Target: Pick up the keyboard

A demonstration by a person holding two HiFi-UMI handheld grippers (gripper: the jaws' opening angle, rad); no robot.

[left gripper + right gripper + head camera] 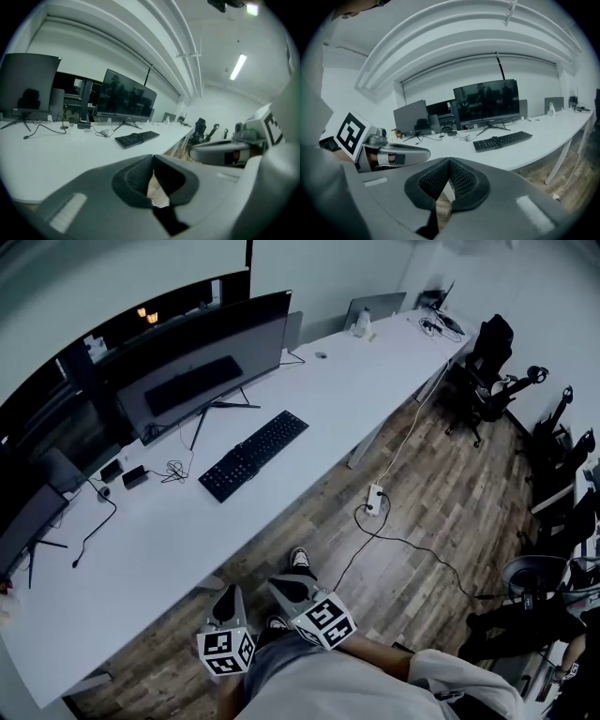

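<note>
- closest to the viewer, the left gripper (225, 596) and the right gripper (287, 585) hang side by side at the person's waist, over the wooden floor (450, 493) and short of the desk.
- each gripper's own view shows its two jaws pressed together at the tips with nothing between them, so both are clenched and empty.
- the keyboard (253, 455) lies flat and at an angle on the long white desk (375, 381), in front of the wide monitor (202, 371). it is well ahead of both grippers and untouched.
- a tangle of loose cables (172, 470) lies near the keyboard's left end. whether any cable joins the keyboard cannot be told.
- the keyboard looks like a long, thin, stiff plastic slab, probably light, with smooth edges that could slip.
- a pinch at one end alone would likely let it tip.
- a hold on each short end looks safest, one gripper per side on the frame rather than the keys. the jaws would need to part first.
</note>
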